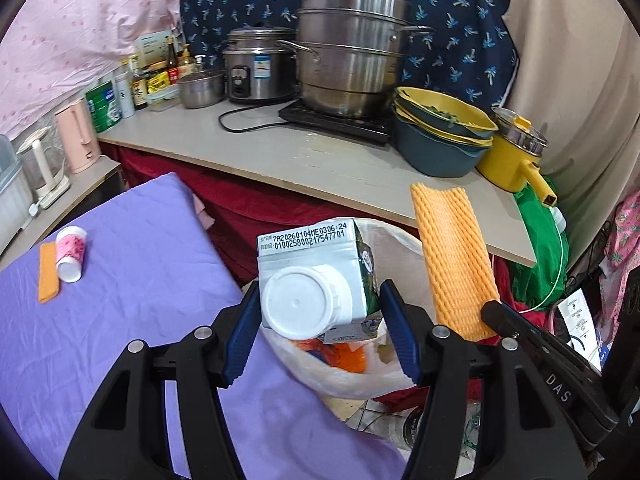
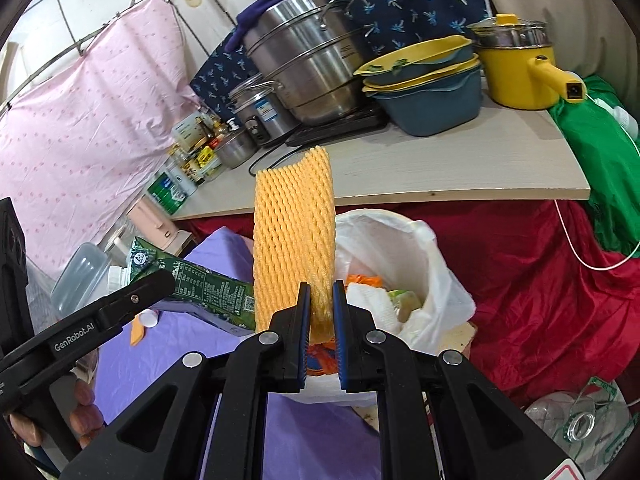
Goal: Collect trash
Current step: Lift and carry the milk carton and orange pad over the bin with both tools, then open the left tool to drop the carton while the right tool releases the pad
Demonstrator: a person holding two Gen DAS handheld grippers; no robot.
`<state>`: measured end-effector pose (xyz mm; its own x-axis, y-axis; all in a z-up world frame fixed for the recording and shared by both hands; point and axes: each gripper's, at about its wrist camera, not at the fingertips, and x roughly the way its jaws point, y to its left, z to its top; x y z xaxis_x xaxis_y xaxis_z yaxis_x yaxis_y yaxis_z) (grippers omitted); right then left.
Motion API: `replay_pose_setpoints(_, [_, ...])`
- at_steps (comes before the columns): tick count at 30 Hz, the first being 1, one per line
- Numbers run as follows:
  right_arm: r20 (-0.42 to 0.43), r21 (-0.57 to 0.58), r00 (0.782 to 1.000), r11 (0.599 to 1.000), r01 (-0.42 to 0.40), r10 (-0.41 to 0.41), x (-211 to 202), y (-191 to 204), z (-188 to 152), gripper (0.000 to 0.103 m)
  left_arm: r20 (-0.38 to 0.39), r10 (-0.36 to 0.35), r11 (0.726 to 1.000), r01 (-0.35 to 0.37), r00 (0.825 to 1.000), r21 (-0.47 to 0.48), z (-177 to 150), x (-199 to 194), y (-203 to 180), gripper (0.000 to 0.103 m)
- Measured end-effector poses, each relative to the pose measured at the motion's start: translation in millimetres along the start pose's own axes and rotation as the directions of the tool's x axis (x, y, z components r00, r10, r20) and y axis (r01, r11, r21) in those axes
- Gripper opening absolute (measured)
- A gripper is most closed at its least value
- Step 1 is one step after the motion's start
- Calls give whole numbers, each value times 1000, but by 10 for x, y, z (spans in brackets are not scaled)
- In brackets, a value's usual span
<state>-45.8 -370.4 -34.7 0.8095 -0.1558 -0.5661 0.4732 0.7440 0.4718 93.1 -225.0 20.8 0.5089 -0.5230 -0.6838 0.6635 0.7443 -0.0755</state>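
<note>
My left gripper [image 1: 318,304] is shut on a green-and-white milk carton [image 1: 320,276] with a white screw cap, held over the trash bin lined with a white plastic bag [image 1: 400,240]. The carton also shows in the right wrist view [image 2: 208,288]. My right gripper [image 2: 321,308] is shut on the lower end of a yellow foam fruit net [image 2: 294,236], held upright over the bag [image 2: 420,248]. The net also shows in the left wrist view [image 1: 452,256]. On the purple cloth [image 1: 120,280] lie a small pink paper cup [image 1: 71,252] and an orange foam piece [image 1: 48,272].
A wooden counter [image 1: 320,160] behind the bin carries a steel steamer pot [image 1: 348,56], a rice cooker [image 1: 256,68], stacked blue-yellow basins [image 1: 440,136], a yellow pot [image 1: 516,156] and bottles. Red cloth hangs below it. Kettles [image 1: 76,136] stand at left. Clear plastic bottles [image 2: 580,420] lie on the floor.
</note>
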Motion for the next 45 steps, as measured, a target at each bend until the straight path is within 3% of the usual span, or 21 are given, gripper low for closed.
replay_pose_setpoints(13, [-12,35,999,999,35,-35,105,-292,49,11,-39,-23,1000,24,999,8,128,349,-211,57])
replay_pose_setpoints(23, [-34,30,999,999,32,-31,241,-255,32,11,-45,-6,1000,6,999,-5,147,475,-165,57])
replay_pose_setpoints(29, [-44,18,999,999,28,-27,310,-204,56,11,-36,14,1000,-15,999,-26,202,492,-96,70])
replay_pose_setpoints(37, [-66,6,998,1000,23,-23,432,-109,51,11,-25,44,997,-45,999,-68,186,405,133,73])
replay_pose_setpoints(40, [-71,-5,997,1000,25,-25,486,-55,52,16,-17,62,996,-63,998,-68,164,368,190,77])
replay_pose_setpoints(42, [-62,-5,997,999,40,-40,514,-20,53,36,-7,77,995,-77,997,-70,148,340,225,82])
replay_pose_setpoints(45, [-51,2,998,999,33,-33,511,27,59,37,-1,87,994,-87,996,-64,125,312,266,82])
